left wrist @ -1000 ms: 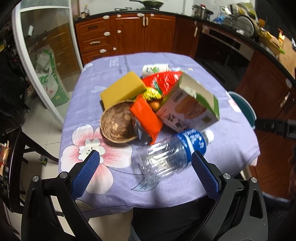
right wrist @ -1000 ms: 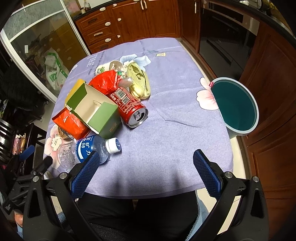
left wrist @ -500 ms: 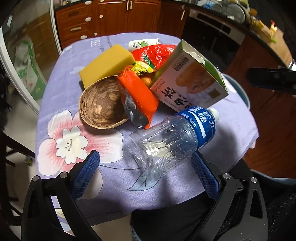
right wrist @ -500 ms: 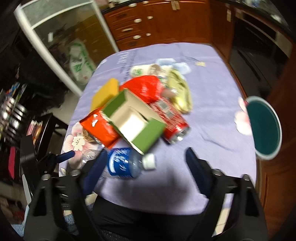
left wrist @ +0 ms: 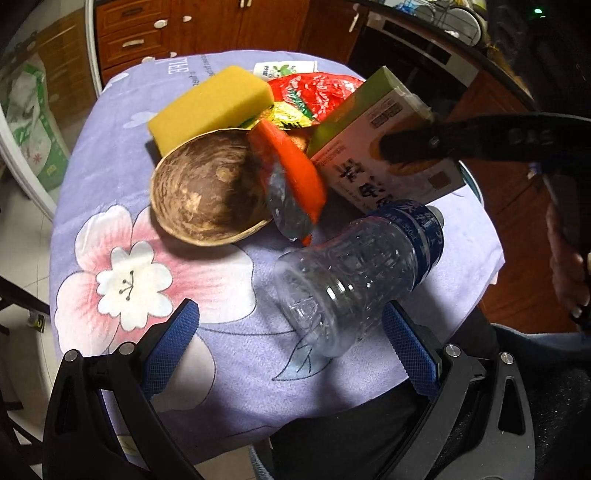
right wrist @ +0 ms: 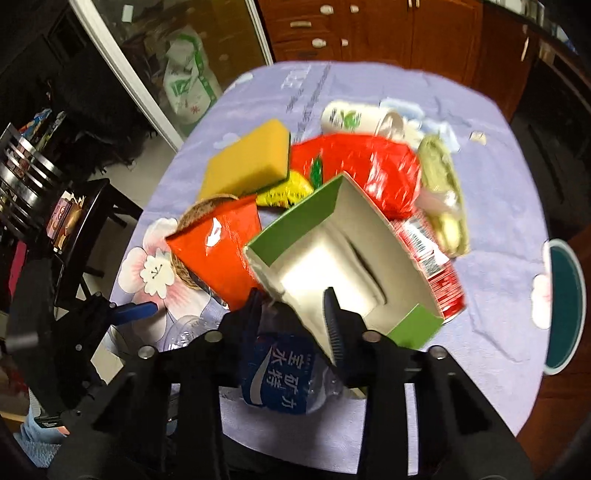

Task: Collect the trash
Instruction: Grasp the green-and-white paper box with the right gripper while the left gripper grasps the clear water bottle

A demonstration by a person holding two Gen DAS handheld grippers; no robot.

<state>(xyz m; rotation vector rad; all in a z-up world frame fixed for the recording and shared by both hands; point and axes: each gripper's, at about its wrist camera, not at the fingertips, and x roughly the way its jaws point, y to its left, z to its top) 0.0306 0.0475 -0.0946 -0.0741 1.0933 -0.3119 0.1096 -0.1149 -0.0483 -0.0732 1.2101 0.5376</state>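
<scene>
Wooden cabinets, tiled floor, dim light

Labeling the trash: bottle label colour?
Blue with white characters on the bottle; clearest in the right wrist view.

Our left gripper gapes wide near the bottle (lying on its side); our right gripper crosses the box.

The bottle cap is hidden between the right gripper fingers (whether they touch it is unclear). Beyond them, the red can lies half buried under the box; everything there is motion-blurred.
</scene>
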